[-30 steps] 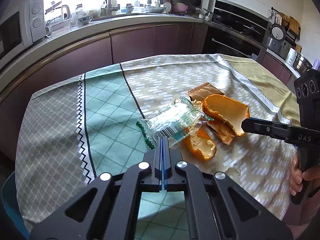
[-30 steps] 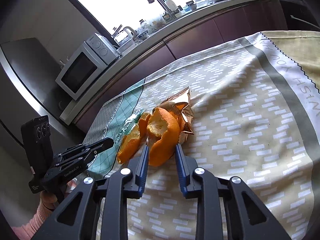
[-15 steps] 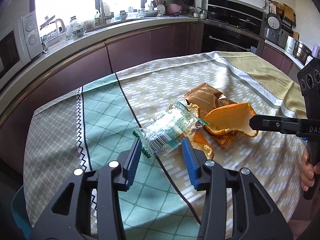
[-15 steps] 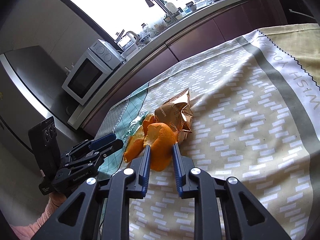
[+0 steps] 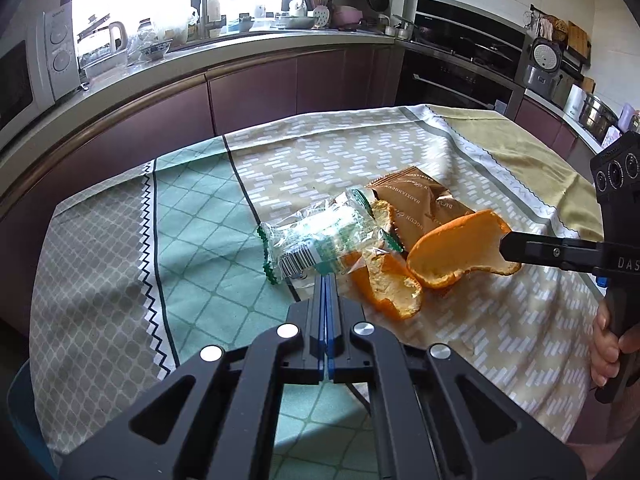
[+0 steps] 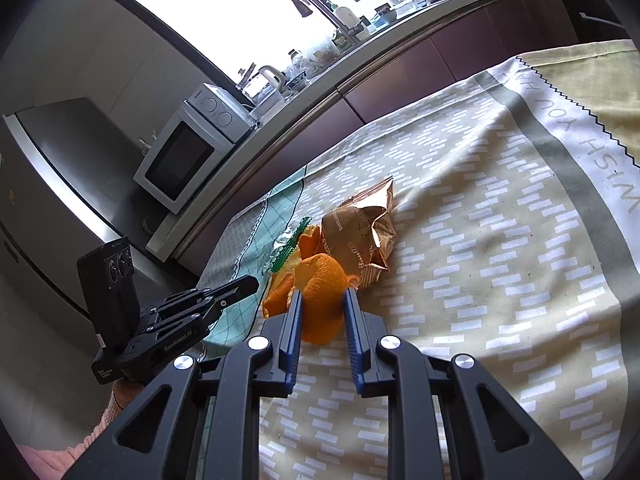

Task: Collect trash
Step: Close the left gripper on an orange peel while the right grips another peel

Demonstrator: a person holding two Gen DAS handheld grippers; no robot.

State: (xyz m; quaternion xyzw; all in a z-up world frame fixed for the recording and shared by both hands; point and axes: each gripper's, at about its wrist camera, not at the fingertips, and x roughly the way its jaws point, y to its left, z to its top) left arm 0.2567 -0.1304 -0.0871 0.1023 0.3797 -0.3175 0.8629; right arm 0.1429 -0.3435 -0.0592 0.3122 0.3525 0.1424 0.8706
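Left gripper [image 5: 327,280]: jaws pressed together on the near edge of the clear green-printed wrapper [image 5: 320,244].
Right gripper [image 6: 322,304]: jaws closed onto the large orange peel [image 6: 322,300], held just above the tablecloth [image 6: 500,280].
Trash location: wrapper, second orange peel [image 5: 390,288] and brown foil snack bag [image 5: 420,208] lay touching in one pile mid-table.
Handling, judged: all light; wrappers thin, crinkly, slippery, best pinched at a sealed edge; peel stiff-curved but tearable, gripped across its rim.
Containers: no bin visible in either view.
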